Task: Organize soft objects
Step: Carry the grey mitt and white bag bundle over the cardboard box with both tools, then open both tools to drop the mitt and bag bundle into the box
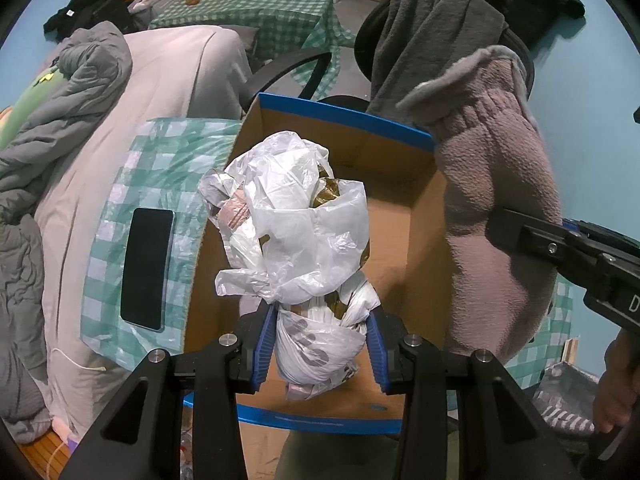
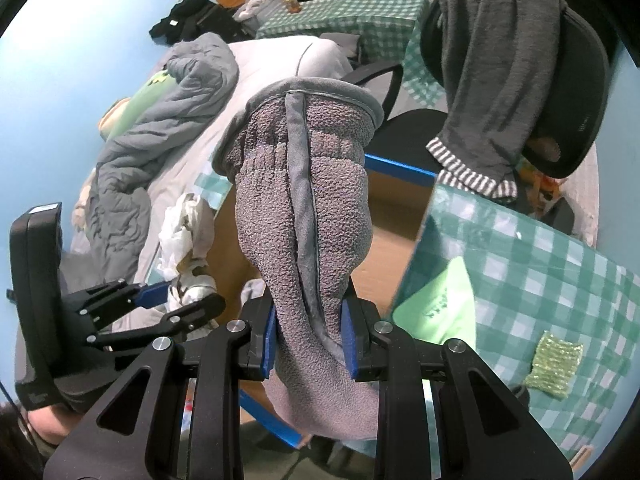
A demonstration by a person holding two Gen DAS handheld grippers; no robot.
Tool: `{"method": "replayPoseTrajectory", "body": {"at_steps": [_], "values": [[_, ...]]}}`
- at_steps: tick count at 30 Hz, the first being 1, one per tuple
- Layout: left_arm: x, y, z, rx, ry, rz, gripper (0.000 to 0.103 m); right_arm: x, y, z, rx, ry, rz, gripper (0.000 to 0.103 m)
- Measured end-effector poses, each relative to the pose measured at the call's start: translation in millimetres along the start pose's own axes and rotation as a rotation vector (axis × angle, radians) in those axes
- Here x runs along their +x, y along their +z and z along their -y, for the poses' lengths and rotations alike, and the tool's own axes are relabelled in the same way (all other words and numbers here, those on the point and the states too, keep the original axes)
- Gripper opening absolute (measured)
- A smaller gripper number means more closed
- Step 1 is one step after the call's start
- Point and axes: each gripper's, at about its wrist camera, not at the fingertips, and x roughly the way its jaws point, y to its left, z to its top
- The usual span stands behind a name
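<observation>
My left gripper (image 1: 320, 344) is shut on a crumpled bundle of white plastic bags (image 1: 296, 236), held above an open cardboard box (image 1: 400, 216) with blue rim tape. My right gripper (image 2: 310, 344) is shut on a grey-mauve fleece mitten (image 2: 308, 200), which stands up between the blue pads over the same box (image 2: 396, 196). In the left wrist view the mitten (image 1: 496, 208) hangs at the box's right side with the right gripper's black finger (image 1: 560, 244) pressing it. In the right wrist view the left gripper (image 2: 172, 300) and its bag bundle (image 2: 184, 232) sit at the left.
A black phone (image 1: 146, 268) lies on a green checked cloth (image 1: 168, 152) left of the box. A grey quilt (image 1: 60, 128) is heaped on the bed. A black office chair (image 2: 560, 92) draped with a grey garment (image 2: 492, 72) stands behind the box. A green sponge (image 2: 554, 364) lies on checked cloth.
</observation>
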Motion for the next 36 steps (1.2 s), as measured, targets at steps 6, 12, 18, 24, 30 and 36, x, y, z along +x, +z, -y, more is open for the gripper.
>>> {"method": "replayPoseTrajectory", "body": {"at_steps": [6, 12, 18, 24, 30, 36], "values": [[9, 1, -8, 0.004, 0.012, -0.016, 0.041, 17, 6, -8, 0.017, 0.016, -0.025, 0.025], [18, 1, -14, 0.002, 0.026, -0.031, 0.041, 34, 8, -10, 0.026, 0.014, -0.053, 0.025], [28, 2, -18, -0.001, 0.031, -0.053, 0.042, 49, 8, -15, 0.024, 0.003, -0.087, 0.025], [35, 2, -19, -0.006, 0.049, -0.072, 0.044, 56, 8, -17, 0.024, -0.001, -0.105, 0.041], [36, 1, -21, -0.012, 0.064, -0.085, 0.050, 55, 6, -17, 0.024, -0.020, -0.103, 0.048], [30, -1, -18, -0.006, 0.073, -0.076, 0.054, 47, 6, -12, 0.029, -0.024, -0.091, 0.055]]}}
